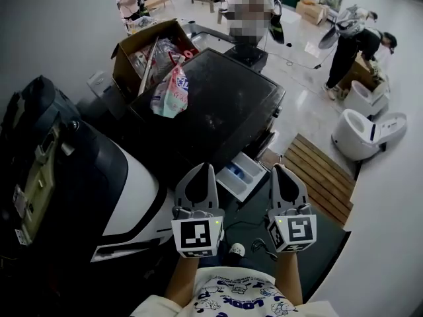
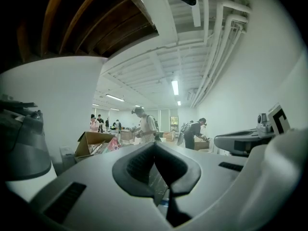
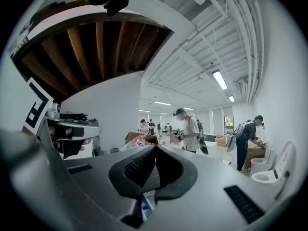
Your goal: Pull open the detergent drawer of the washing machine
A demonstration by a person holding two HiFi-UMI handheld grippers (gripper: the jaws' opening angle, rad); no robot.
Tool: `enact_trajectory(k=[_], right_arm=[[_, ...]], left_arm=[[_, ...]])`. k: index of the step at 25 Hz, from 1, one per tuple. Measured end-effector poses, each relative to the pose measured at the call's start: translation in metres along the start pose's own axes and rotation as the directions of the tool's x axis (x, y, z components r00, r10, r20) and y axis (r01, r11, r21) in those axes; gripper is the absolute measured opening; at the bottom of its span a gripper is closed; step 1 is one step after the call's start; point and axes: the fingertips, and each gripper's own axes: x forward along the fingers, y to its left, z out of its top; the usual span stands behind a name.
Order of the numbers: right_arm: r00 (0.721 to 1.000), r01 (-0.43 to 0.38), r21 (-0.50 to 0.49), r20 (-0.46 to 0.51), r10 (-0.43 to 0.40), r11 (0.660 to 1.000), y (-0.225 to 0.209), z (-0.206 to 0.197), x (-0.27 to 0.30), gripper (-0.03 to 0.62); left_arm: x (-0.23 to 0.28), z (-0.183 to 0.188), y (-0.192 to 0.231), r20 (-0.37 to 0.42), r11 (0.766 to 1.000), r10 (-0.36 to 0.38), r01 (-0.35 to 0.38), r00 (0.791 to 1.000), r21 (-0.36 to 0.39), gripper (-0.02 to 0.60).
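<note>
**Detergent drawer standing open; both tools closed and empty**

The detergent drawer (image 1: pixel 239 176) juts out from the upper front edge of the washing machine (image 1: pixel 225 104). Its white tray and blue insert are exposed in the head view. The drawer lies between the tips of the two tools and just beyond them, and touches neither.

The left tool (image 1: pixel 198 177) is held level at the drawer's left. In the left gripper view its jaws meet at the tips with nothing gripped. The right tool (image 1: pixel 281 174) is held level at the drawer's right. In the right gripper view its jaws are likewise pressed together on nothing.

A pink and blue bag (image 1: pixel 170 91) rests on the machine's dark lid at its far left corner, beside an open cardboard box (image 1: pixel 142 45) full of packages. A rounded black-and-white appliance (image 1: pixel 125 177) stands to the left of the machine.

To the right, a slatted wooden platform (image 1: pixel 324 174) lies on the floor, with two white toilets (image 1: pixel 367 134) past it. A person (image 1: pixel 357 45) bends over near the toilets, and others stand farther back in the room.
</note>
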Motion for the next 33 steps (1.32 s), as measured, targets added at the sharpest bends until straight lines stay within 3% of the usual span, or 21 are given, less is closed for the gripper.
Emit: enact_trajectory(k=[11,29,33], right_arm=[[0.999,-0.03,-0.004,0.018,0.03,1.0,0.023,0.011,0.001,0.014],[0.999,0.0,0.02,0.036,0.0,1.0,0.018,0.017,-0.004,0.014],[0.999,0.005,0.022,0.041,-0.006,1.0,0.016,0.019,-0.004,0.014]], left_arm=[[-0.014,0.014,0.009,0.031,1.0,0.006,-0.006,0.999,0.0,0.014],[-0.017,0.018,0.007,0.039,1.0,-0.005,0.005,0.999,0.005,0.014],[-0.015,0.023,0.006,0.07,1.0,-0.002,0.003,0.998,-0.007,0.014]])
